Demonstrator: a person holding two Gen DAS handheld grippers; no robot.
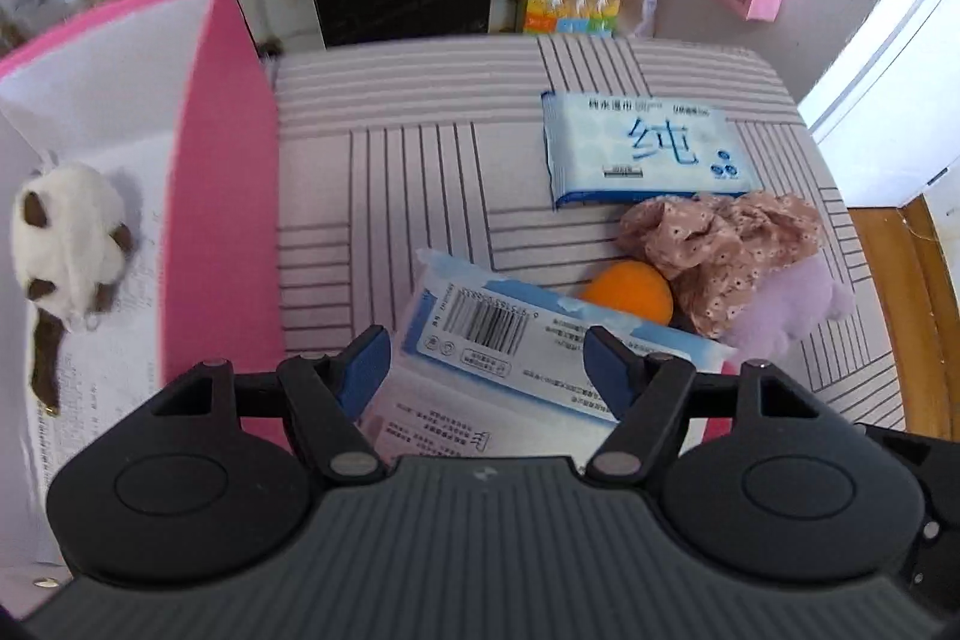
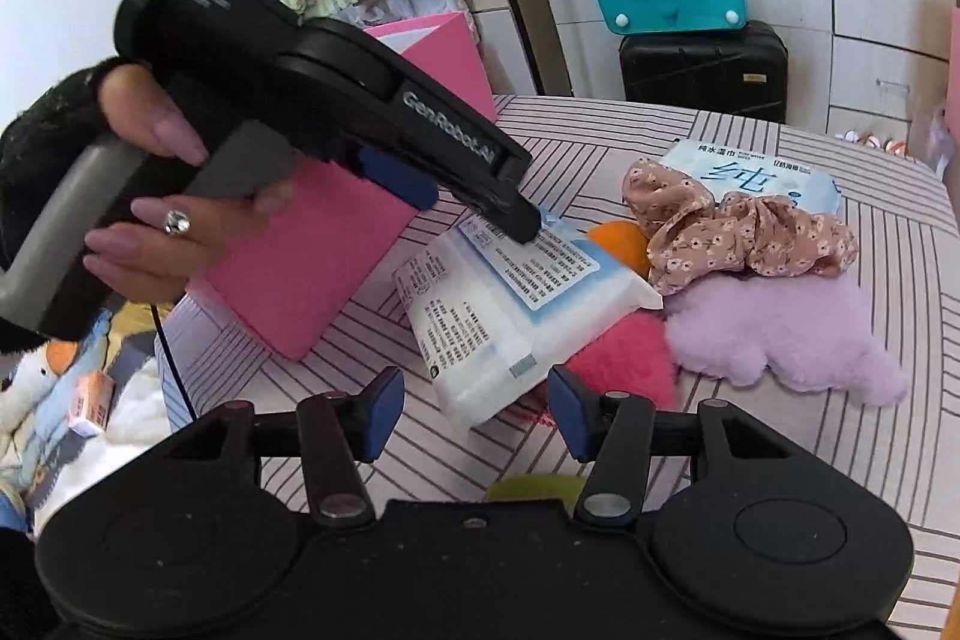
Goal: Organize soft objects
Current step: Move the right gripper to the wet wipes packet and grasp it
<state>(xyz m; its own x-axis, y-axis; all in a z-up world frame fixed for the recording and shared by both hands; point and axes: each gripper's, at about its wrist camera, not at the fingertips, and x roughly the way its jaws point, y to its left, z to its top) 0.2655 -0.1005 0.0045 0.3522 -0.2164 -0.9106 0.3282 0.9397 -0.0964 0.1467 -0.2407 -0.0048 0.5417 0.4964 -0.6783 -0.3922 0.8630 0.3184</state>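
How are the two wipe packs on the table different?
The near wipe pack lies tilted with its barcode and small-print side up; the far wipe pack lies flat, showing a big blue character. The near wipe pack sits between the open left gripper fingers and leans on other things; the far wipe pack lies alone beyond the floral scrunchie. Both are white and blue.

2 wipe packs [image 1: 645, 148], 1 scrunchie [image 1: 726, 250], 3 plushies [image 2: 780, 334].

I am seeing the paper bag [image 1: 222, 172] lying at the left of the table [image 1: 420, 160], with the plush cat [image 1: 69, 250] lying inside it. The nearer wipes pack [image 1: 540, 340] is sitting right of the bag. The ball [image 1: 630, 295] and scrunchie [image 1: 720, 244] are lying beyond it, before the farther wipes pack [image 1: 642, 148].
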